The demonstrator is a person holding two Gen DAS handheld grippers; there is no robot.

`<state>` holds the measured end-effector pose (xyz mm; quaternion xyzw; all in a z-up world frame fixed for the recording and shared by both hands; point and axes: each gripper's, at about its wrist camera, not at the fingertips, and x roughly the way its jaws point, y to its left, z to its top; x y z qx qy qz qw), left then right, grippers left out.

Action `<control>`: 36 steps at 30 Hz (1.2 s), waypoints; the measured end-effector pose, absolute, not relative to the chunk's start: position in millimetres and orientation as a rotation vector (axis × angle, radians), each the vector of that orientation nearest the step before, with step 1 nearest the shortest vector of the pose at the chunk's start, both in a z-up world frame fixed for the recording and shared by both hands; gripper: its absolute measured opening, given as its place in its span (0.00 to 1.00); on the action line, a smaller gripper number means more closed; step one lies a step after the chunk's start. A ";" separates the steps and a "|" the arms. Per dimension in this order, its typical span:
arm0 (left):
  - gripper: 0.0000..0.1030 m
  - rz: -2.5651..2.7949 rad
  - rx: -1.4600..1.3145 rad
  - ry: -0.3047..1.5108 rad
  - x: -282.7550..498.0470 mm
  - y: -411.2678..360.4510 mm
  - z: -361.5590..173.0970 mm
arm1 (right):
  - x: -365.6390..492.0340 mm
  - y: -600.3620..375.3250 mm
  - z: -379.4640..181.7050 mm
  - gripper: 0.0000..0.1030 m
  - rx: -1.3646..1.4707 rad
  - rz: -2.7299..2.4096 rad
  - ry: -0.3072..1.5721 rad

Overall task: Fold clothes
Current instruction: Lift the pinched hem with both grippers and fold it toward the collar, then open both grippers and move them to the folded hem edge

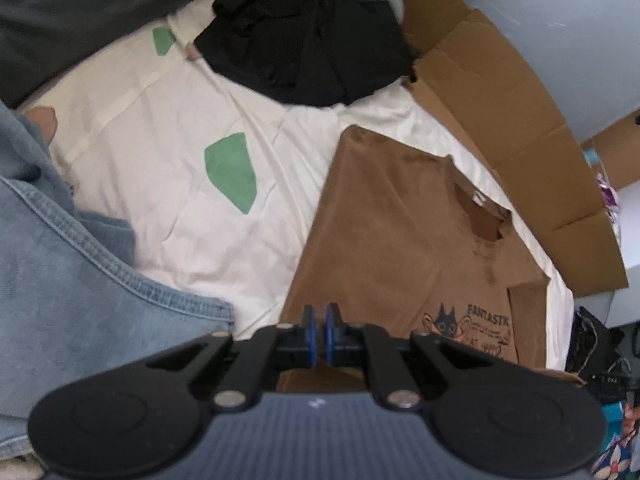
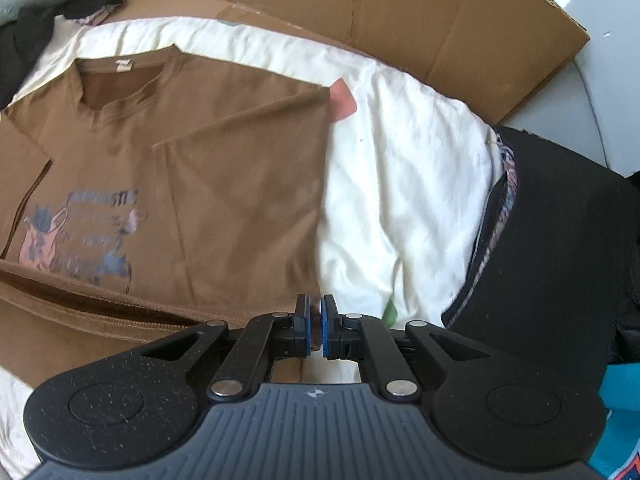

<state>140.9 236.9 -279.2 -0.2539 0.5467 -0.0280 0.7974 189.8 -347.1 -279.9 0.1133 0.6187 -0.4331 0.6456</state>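
A brown T-shirt (image 1: 400,240) with a cat print lies face up on a white sheet (image 1: 160,140), its collar toward the far right. My left gripper (image 1: 319,318) is shut at the shirt's near left edge, with brown cloth bunched under its fingers. In the right wrist view the same T-shirt (image 2: 240,180) has one sleeve folded in over the chest. Its stitched bottom hem (image 2: 100,316) is lifted and runs left from my right gripper (image 2: 315,308), which is shut with brown cloth pinched between the blue pads.
A pile of black clothes (image 1: 312,40) sits at the sheet's far end and blue denim (image 1: 60,280) lies at the near left. Flattened cardboard (image 2: 400,12) lines the far side. Black cloth (image 2: 540,240) borders the sheet on the right.
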 end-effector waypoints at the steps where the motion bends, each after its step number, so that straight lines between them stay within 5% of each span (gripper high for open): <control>1: 0.10 -0.067 -0.551 1.171 142.3 238.3 -278.7 | 192.4 -348.3 -278.2 0.05 0.246 -1.003 1.405; 5: 0.21 -0.114 -0.511 1.144 142.7 243.1 -270.1 | 203.9 -345.9 -257.7 0.10 0.213 -0.996 1.404; 7: 0.26 -0.139 -0.481 1.143 142.3 245.6 -267.8 | 211.2 -340.8 -241.5 0.26 0.174 -0.985 1.415; 15: 0.34 -0.211 -0.342 1.131 135.9 246.4 -255.2 | 248.1 -319.8 -169.0 0.50 0.021 -0.895 1.488; 23: 0.41 -0.177 -0.253 1.163 138.4 235.1 -244.5 | 239.7 -328.4 -180.7 0.50 0.082 -0.777 1.417; 36: 0.47 -0.165 -0.059 1.180 141.9 208.4 -235.3 | 178.6 -347.9 -284.9 0.49 0.100 -0.702 1.301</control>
